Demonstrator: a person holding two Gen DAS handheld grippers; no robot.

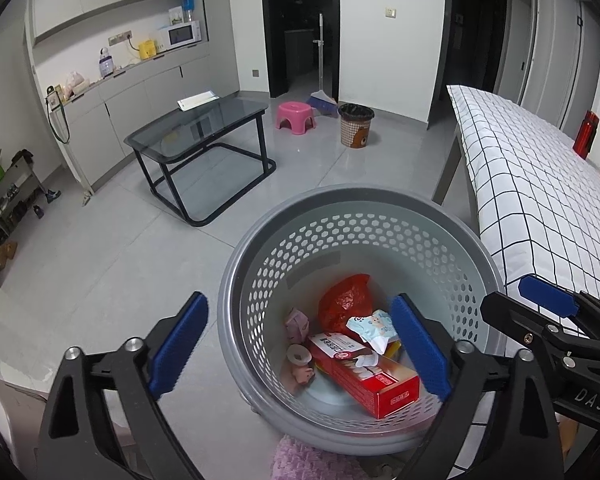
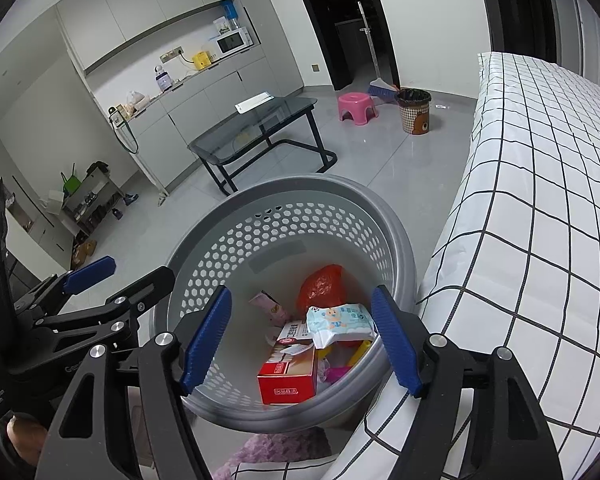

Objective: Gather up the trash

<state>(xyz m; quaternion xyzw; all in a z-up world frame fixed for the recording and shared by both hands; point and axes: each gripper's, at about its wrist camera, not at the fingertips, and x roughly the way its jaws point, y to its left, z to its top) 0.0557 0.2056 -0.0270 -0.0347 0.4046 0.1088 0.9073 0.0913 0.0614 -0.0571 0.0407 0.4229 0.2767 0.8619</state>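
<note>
we hold the left gripper [image 1: 298, 354] spread wide and empty above the grey basket [image 1: 260, 240]. our right gripper [image 2: 302, 344] is open too, gripping nothing, the red box [image 2: 288, 376] lying below its fingers.

"DAS" is read on the right gripper [image 1: 548, 304] body in left wrist view; print on red box [image 1: 364, 376] too small to be read

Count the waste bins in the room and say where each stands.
2: the grey perforated plastic basket beside the checked bed, below both claws, and the brown bear-patterned bin on the floor near the pink stool. Others may be hidden.
</note>
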